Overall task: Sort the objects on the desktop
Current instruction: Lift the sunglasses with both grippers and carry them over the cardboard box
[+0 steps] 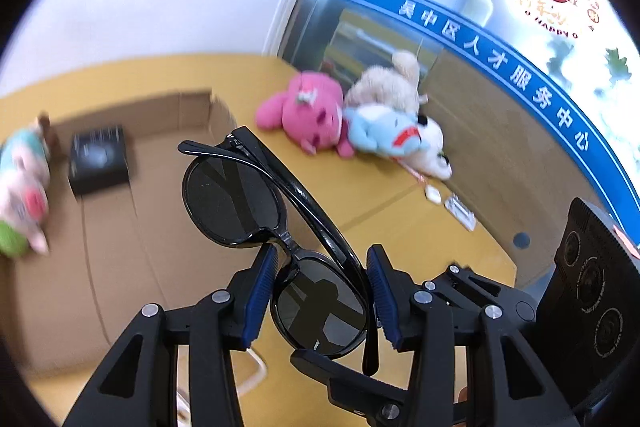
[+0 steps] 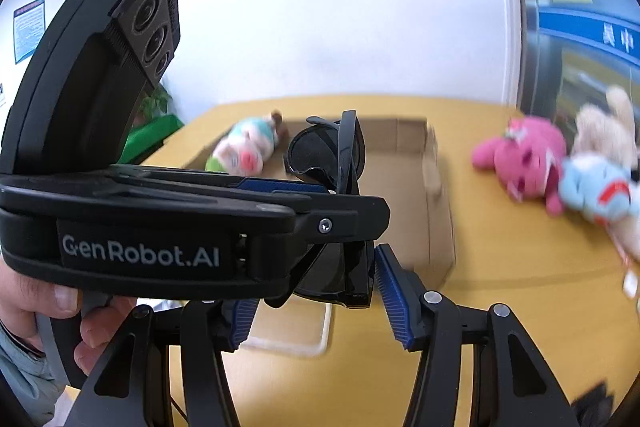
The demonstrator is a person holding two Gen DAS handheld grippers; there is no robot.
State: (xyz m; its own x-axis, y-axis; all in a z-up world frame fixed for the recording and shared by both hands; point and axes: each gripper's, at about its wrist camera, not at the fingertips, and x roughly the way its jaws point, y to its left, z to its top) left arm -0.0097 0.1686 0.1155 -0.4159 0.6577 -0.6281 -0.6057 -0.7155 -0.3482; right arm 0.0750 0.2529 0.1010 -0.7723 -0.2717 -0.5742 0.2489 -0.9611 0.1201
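Note:
My left gripper (image 1: 322,293) is shut on black sunglasses (image 1: 256,203), gripping the nearer lens between its blue pads, held above the yellow table (image 1: 400,219). In the right wrist view the left gripper (image 2: 344,187) crosses in front, carrying the sunglasses (image 2: 328,155). My right gripper (image 2: 316,297) stands open just under them, its blue pads (image 2: 394,297) on either side of the lower lens, not pressing it. A cardboard box (image 1: 120,227) lies open below, also in the right wrist view (image 2: 416,179). It holds a pig plush (image 1: 24,187) and a black box (image 1: 98,159).
Pink (image 1: 308,111), blue (image 1: 384,131) and beige (image 1: 392,83) plush toys lie in a heap at the table's far side by a glass wall. Small white items (image 1: 460,207) lie near them. A white tray (image 2: 296,327) sits under the grippers. A hand (image 2: 60,307) holds the left gripper.

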